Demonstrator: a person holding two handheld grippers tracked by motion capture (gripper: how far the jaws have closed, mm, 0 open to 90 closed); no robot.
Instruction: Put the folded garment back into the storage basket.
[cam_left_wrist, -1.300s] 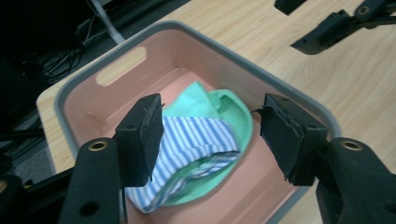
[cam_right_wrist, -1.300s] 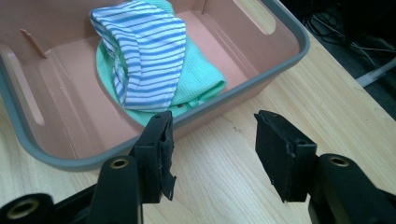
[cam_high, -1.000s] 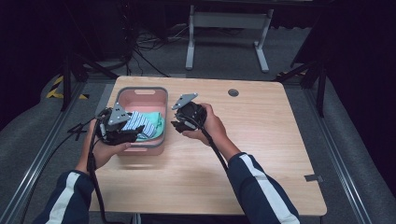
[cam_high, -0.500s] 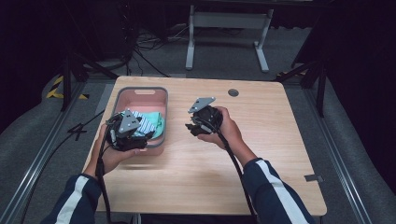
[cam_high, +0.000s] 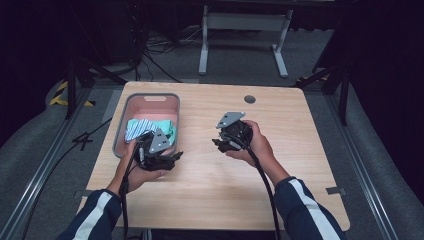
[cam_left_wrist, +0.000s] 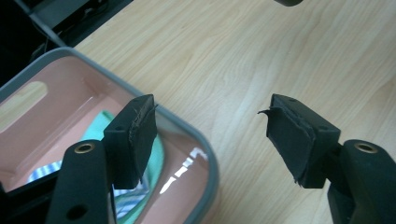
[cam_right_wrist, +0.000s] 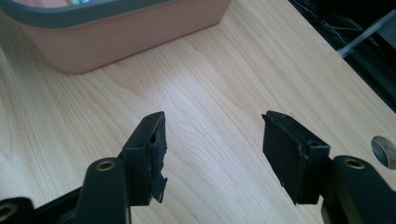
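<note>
Judging by our empty left jaws (cam_left_wrist: 212, 140) and right jaws (cam_right_wrist: 212, 156), both wide and just opening further, the folded striped and teal cloths (cam_high: 149, 128) already lie in the pink plastic bin (cam_high: 146, 100), behind our left jaws, long axis across it.

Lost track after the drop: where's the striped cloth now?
In the high view the striped cloth lies inside the pink bin at the table's left, beside a green cloth, just beyond the left tool.
</note>
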